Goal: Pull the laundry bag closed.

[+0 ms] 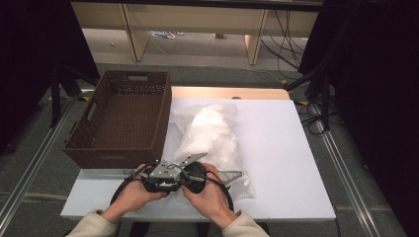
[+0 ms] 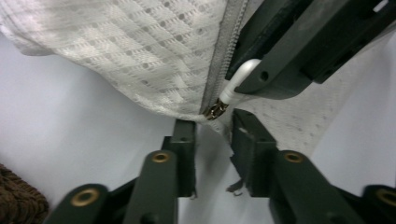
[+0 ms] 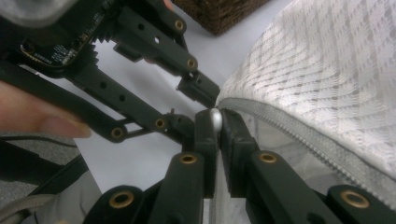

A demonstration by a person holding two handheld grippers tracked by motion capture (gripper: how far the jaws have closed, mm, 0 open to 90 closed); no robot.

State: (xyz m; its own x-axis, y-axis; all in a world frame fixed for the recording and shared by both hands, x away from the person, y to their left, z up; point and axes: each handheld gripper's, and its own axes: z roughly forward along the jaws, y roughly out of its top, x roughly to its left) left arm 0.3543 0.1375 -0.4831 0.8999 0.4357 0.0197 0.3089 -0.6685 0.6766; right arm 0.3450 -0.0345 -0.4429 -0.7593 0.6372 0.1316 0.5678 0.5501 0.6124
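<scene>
on the white table (image 1: 276, 163), from the high view, a brown wicker basket (image 1: 121, 118) sits over at ten o'clock with its right wall just beside a white mesh laundry bag (image 1: 212, 133) lying near the centre, running from twelve o'clock down toward six. at six o'clock, both hands meet at the bag's near end: left hand (image 1: 132, 195), right hand (image 1: 210, 195), the two tools touching nose to nose. left gripper (image 2: 212, 140): jaws apart, sitting either side of the bag's edge just under the brass zip slider (image 2: 215, 109); whether they pinch the fabric, i cannot tell. right gripper (image 3: 215, 128): jaws clamped tight on the white zipper pull (image 3: 215, 119), which peeks out at twelve o'clock between the tips, with the grey zipper track (image 3: 299, 135) running away toward four o'clock.
</scene>
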